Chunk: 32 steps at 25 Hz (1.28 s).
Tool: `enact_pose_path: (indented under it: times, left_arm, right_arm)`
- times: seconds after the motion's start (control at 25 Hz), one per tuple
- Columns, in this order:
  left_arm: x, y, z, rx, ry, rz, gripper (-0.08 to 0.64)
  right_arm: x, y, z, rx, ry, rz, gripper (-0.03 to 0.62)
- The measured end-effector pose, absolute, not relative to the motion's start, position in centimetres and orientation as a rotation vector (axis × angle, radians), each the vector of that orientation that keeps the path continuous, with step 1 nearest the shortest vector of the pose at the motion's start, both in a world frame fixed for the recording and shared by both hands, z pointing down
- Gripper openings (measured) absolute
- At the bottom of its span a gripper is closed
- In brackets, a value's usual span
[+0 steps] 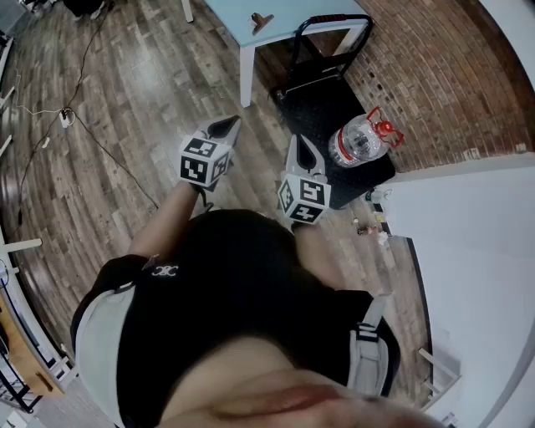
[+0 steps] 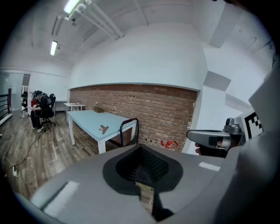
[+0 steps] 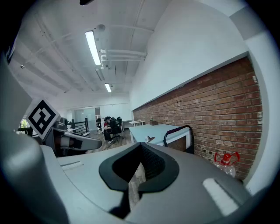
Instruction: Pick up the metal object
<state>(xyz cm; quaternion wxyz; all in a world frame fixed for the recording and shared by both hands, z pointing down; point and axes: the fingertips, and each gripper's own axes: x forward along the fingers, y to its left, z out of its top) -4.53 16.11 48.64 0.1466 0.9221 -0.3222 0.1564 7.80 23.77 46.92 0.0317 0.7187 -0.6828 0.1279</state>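
Lying well ahead on the bench (image 1: 227, 12), the clip (image 1: 262, 20) is neared slightly more by the left gripper (image 1: 226, 125) than the right gripper (image 1: 298, 145); both pairs of fingers (image 2: 87, 192) are pressed together, empty.

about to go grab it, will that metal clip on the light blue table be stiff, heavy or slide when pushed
The metal clip looks small and thin, so it is probably light and rigid. It lies flat on the smooth light blue table, so it may skid if nudged. Its flat shape makes rolling unlikely.

A red brick wall (image 2: 144, 107) backs a pale blue table (image 2: 87, 120) on wood-plank floor (image 1: 125, 92).
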Motion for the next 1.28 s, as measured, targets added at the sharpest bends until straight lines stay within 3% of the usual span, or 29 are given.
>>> enact_pose_path:
  times: [0.64,1.28]
  left_arm:
    - [-4.8,13.9,49.1,2.654,-0.923,0.467,0.000]
    - [-9.4,10.1,50.2,2.646,-0.885,0.448,0.000]
  right_arm:
    - [7.5,21.4,47.3,2.215,-2.117,0.430,0.012]
    - [2.1,18.1,47.5,2.212,-2.081,0.388,0.014]
